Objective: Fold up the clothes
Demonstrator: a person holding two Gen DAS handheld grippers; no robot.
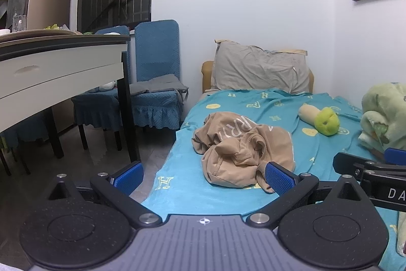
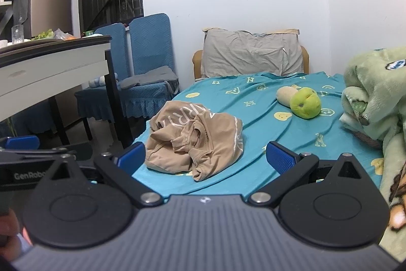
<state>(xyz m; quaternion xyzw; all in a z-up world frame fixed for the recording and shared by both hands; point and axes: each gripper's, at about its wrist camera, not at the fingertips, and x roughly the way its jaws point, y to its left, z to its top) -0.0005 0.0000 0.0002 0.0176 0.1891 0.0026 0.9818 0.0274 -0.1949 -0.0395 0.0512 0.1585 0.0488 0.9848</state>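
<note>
Crumpled tan shirt (image 1: 241,144) on a bed (image 1: 177,184), 2 grippers held short of it.

Left gripper (image 1: 203,175) and right gripper (image 2: 206,156): both w/ blue pads spread apart, holding nothing. Shirt lies bunched near the bed's left edge on a teal sheet; green plush toy (image 2: 302,100) sits well apart toward the grey pillow (image 2: 251,55).

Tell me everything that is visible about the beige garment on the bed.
The beige garment is a soft, thin-looking knit piece, tan in colour, with pale printed letters across one part and a light stripe along one edge. It is not folded: it lies crumpled in a loose heap, with ribbed openings turned up near the middle. It rests on the turquoise bedsheet, near the bed's left side. Neither open tool touches it; nothing else lies on it.
</note>
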